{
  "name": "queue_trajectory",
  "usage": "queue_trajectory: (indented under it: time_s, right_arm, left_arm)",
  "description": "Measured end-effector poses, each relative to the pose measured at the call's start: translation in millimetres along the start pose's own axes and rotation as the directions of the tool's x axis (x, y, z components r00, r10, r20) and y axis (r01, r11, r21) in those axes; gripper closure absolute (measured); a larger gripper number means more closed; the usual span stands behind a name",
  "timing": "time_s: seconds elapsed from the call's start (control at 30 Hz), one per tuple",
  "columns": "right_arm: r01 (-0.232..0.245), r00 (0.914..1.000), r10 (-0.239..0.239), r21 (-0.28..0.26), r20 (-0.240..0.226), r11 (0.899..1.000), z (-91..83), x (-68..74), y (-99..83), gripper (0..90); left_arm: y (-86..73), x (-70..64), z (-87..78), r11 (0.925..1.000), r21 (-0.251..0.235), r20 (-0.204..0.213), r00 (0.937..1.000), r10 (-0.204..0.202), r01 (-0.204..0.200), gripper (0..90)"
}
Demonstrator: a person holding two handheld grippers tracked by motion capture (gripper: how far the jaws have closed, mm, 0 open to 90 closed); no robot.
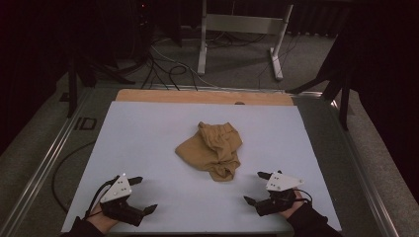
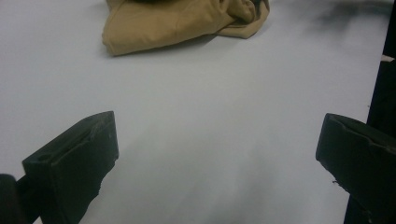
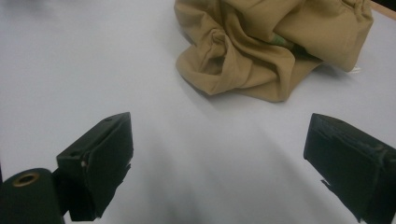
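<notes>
The crumpled tan garment (image 1: 213,150) lies bunched near the middle of the white table top (image 1: 143,138), nothing touching it. My left gripper (image 1: 142,194) sits nearer me than the garment and off to its left, jaws spread wide, holding nothing. My right gripper (image 1: 257,187) sits nearer me and to the garment's right, its 2 jaws likewise parted and empty, bare table between them

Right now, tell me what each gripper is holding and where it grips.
Nothing is held. The left gripper and right gripper are both open, apart from the crumpled tan cloth.
</notes>
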State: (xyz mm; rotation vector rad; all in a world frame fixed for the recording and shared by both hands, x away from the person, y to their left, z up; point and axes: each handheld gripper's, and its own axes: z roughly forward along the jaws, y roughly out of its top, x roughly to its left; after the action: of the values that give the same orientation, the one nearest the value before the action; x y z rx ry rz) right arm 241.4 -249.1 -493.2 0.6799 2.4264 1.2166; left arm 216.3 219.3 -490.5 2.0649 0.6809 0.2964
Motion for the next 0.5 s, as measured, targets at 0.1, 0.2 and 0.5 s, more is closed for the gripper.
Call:
queue_trajectory:
  time_s: [0.1,0.2,0.5]
  right_arm:
    - [0.002,1.0000,-0.003,0.001,0.010,1.000,0.0,-0.1,-0.4,8.6]
    - [0.013,0.9999,-0.013,-0.002,0.010,1.000,-1.0,-1.7,-1.6,8.6]
    - [0.020,0.9998,-0.020,0.026,-0.005,0.999,-2.6,0.6,-1.3,8.6]
  left_arm:
    - [1.8,-2.1,1.0,1.0000,-0.006,0.014,0.9999,0.005,-0.005,0.3]
    - [3.5,-3.8,1.3,0.9997,-0.009,0.034,0.9992,0.022,-0.022,0.3]
    - [2.1,-4.8,-0.5,0.9995,-0.001,0.055,0.9980,0.033,-0.032,0.3]
